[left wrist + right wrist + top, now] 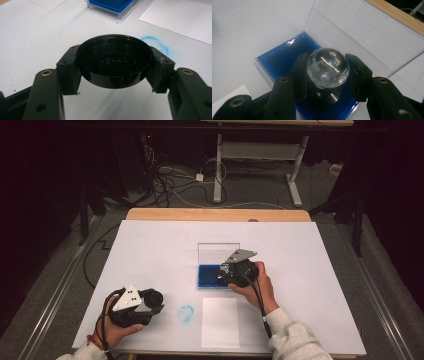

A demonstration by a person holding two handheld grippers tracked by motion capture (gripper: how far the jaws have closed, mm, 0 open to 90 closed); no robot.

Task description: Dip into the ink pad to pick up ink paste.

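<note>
The room is dim, its left and right edges falling into darkness. A white sheet (pixel 165 250) covers a wooden table (pixel 215 214), whose bare edge shows at the far side. Beyond it, grey floor (pixel 330 195) carries tangled cables (pixel 165 180) and the white legs of another desk (pixel 260 150).

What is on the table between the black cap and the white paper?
A smudged blue ring mark lies there, seen in the high view between the black cap held by the left gripper and the white paper.

White paper sheet (pixel 220 321) nr blue smudge (pixel 186 313) — table (pixel 150 245) covered white.
</note>
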